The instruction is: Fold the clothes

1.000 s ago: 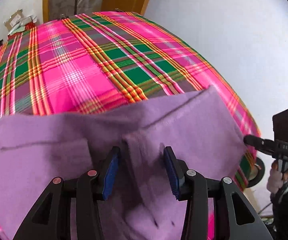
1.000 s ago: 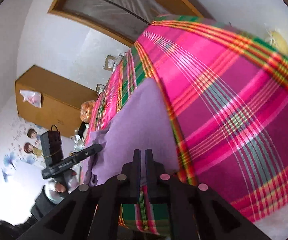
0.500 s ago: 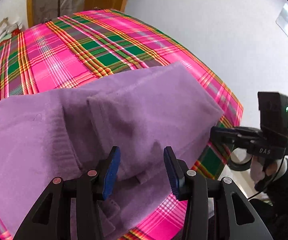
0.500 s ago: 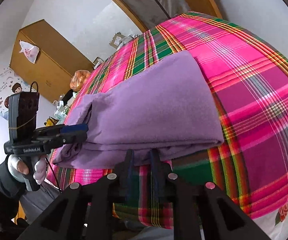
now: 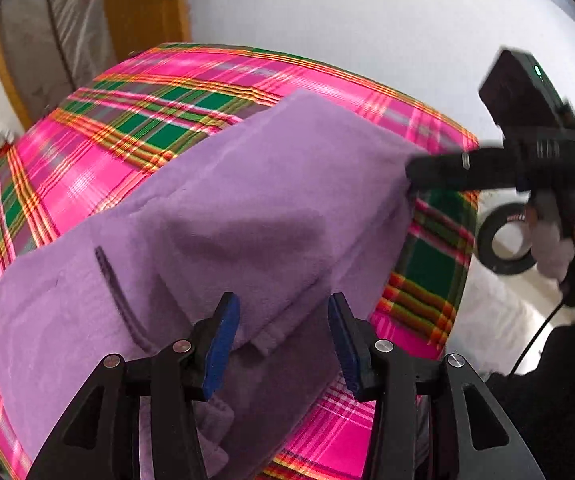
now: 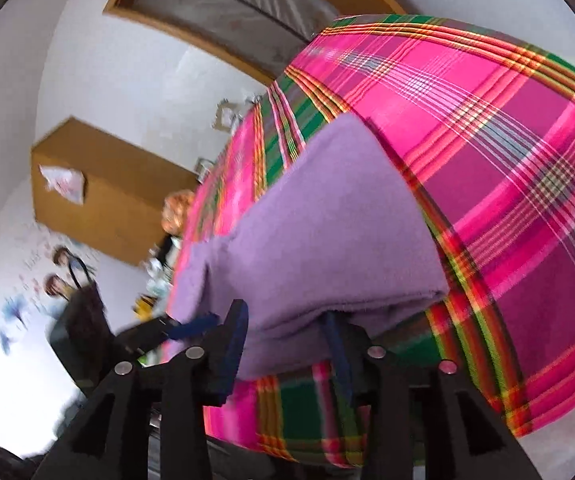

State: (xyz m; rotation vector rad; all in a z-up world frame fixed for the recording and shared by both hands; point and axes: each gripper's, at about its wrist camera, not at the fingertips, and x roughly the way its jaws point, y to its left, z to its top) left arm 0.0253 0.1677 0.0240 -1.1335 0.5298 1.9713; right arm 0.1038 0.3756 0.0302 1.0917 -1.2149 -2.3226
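purple fleece garment (image 5: 247, 216) lies folded over on a bed under a pink, green and yellow plaid cover (image 5: 99, 160), close to the bed's near edge, with a dark zip or seam line (image 5: 115, 280) showing on the part nearest the left gripper (image 5: 283, 344). the left gripper stands with its blue-padded fingers (image 5: 219, 344) wide apart, holding nothing; a folded edge of the garment sits in the gap between them, but neither pad presses on it. the right gripper (image 6: 287, 344) is also spread well open, its fingers on either side of the thick folded edge of the garment (image 6: 327, 232) at the side of the bed, not closed on the cloth; from the left camera it shows as a black tool (image 5: 467, 168) with its tip touching the garment's far corner, held by a hand in a pale glove (image 5: 551, 240), with a small green light on the black box on top. no lettering can be read on either tool or on the garment. a black ring (image 5: 503, 240) lies on the floor beyond the bed corner. a wooden door frame (image 5: 143, 4) stands past the far end of the bed, and from the right camera a wooden cabinet (image 6: 103, 196) hangs on the white wall with blurred cartoon stickers (image 6: 51, 272) below it.
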